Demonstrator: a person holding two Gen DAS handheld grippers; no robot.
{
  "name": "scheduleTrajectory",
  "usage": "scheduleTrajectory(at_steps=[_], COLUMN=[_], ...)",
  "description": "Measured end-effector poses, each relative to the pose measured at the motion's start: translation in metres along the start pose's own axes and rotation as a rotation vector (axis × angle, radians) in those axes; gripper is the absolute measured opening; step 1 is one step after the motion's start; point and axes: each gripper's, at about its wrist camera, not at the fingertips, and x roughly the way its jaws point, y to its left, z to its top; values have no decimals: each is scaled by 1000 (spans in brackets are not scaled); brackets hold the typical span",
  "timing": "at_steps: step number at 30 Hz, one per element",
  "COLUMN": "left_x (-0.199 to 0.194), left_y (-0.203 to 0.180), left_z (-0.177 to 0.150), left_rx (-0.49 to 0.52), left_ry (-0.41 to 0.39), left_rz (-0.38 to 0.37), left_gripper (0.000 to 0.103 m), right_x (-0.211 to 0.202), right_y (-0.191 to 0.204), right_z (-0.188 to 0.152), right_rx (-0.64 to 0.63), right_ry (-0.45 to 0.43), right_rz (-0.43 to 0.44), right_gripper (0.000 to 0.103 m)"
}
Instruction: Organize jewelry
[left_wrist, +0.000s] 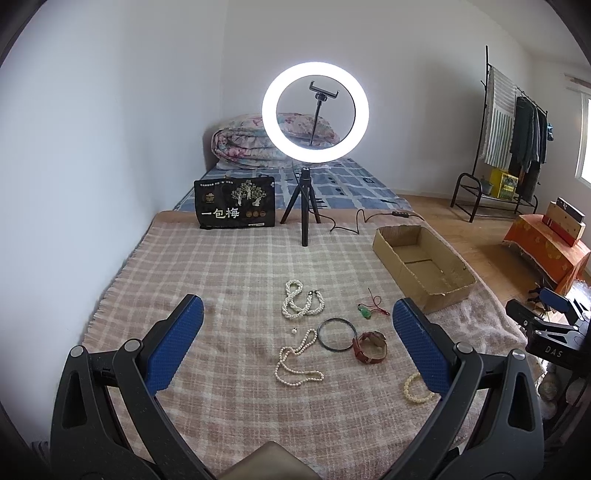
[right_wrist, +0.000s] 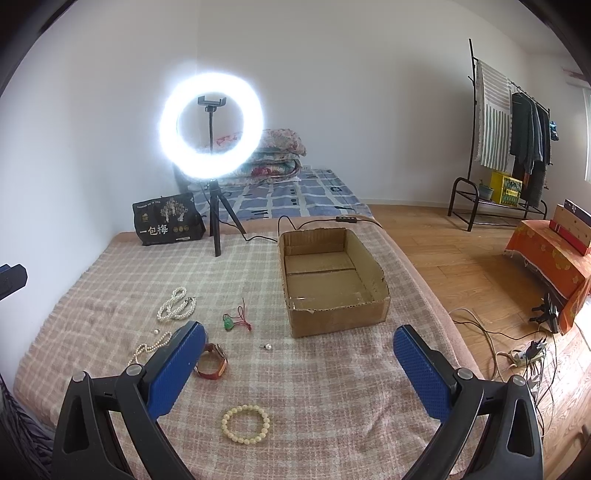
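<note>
While lying scattered on the bed's plaid blanket (right_wrist: 332, 387), left of the empty cardboard box (right_wrist: 334, 317): jewelry (left_wrist: 303, 332) awaiting sorting; left hand-held gripper (left_wrist: 297, 332) and right hand-held gripper (right_wrist: 299, 356) hovering, jaws spread, holding nothing.

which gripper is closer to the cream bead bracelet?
Right. The right gripper hovers open almost directly over the cream bead bracelet, which lies between its fingers. The left gripper sits further left, with the bracelet beside its right finger.
</note>
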Motion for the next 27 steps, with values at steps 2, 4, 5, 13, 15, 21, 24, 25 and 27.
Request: scheduleTrajectory(at_steps=[2,4,5,13,15,21,24,25,27], left_x=[3,7,9,28,35,67,84,91,105], left_y=[5,12,16,43,47,57,57,57,57], left_z=[1,6,8,33,40,59,63,64,66], left_rx=[1,3,5,20,34,44,63,65,64], left_ry=[-2,-6,-8,-41,-40,9,24,37,66], left_rz=[13,28,35,57,58,23,13,6,-4], left_gripper=[103,103,103,103,103,103,103,103,100], right_x=[1,3,4,18,23,45,57,62,70], right_y=[1,1,1,0,2,15,24,27,35], right_z=[-1,-2,-3,-6,-5,-1,1,2,3], right_rx=[-8,-13,-14,-6,-6,-42,-74,-90,-123], right_ry=[2,5,7,-18,-25,18,43,52,67], right_rz=[1,3,3,24,37,79,99,106,117], right_gripper=[103,103,103,103,103,103,103,103,103])
